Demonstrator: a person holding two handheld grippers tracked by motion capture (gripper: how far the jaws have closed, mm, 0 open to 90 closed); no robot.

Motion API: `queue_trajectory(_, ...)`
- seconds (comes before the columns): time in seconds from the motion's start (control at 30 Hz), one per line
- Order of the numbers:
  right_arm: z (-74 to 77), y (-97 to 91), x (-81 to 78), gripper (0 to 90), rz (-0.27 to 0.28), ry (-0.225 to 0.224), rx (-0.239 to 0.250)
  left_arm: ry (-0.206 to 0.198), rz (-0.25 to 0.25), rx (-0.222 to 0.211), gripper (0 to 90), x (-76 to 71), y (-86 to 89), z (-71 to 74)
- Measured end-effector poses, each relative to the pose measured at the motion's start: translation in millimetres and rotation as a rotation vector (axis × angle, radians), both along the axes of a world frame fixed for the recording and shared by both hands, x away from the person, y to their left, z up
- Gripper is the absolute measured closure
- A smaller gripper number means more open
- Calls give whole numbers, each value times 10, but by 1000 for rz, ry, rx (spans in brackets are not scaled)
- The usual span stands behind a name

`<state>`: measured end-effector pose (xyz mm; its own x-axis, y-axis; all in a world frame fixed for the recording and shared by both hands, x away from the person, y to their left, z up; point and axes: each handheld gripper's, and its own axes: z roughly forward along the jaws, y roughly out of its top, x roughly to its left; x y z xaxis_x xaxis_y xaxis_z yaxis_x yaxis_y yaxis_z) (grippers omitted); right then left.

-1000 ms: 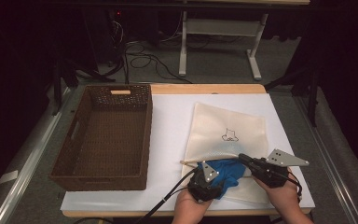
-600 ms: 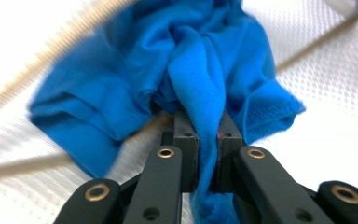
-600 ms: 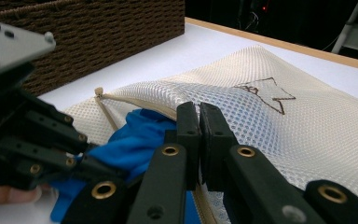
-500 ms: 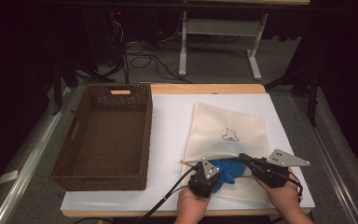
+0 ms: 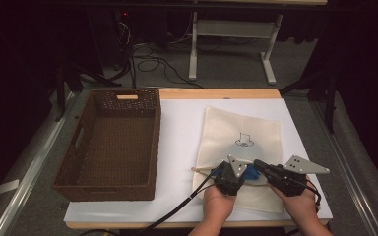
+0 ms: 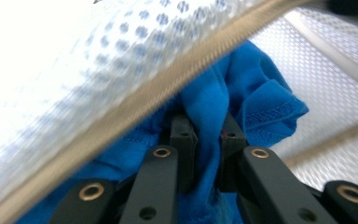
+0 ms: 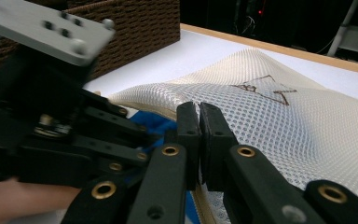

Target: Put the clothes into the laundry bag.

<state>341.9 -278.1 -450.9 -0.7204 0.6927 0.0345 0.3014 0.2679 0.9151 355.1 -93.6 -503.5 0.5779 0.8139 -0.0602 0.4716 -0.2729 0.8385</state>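
1. Left tongs (image 6: 204,140) hold a fold of the blue garment (image 6: 242,93) at the mouth of the mesh bag (image 5: 256,135); feed the cloth deeper under the upper layer before letting go.
2. Right tongs (image 7: 199,135) pinch the bag's top edge; keep it lifted so the mouth stays open.
3. The bag lies on the surface (image 5: 182,123), garment partly inside.
4. The wicker basket (image 5: 78,142) beside it is empty.

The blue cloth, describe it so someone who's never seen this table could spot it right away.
On the white table, right of the brown wicker basket, lies a cream mesh bag. At its near edge, the left gripper pinches bunched blue cloth at the bag's opening. It is the only bright blue thing there.
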Motion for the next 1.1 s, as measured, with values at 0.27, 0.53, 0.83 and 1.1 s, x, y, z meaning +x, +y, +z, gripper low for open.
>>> queue_trajectory(0.27, -9, -23, 9, 886, -2, 5, 2, -11, -46, 13, 489, -133, 38, -22)
queue_trajectory(0.53, -5, 5, -14, 887, 0, 1, -10, 1, -32, -42, 379, -407, 386, -8)
queue_trajectory(0.83, -8, 3, -23, 886, -6, 5, -10, 61, -90, -79, 613, -557, 455, -63)
queue_trajectory(1.1, -9, 1, -24, 886, -3, 2, -11, 41, -74, -89, 858, -656, 343, -59)
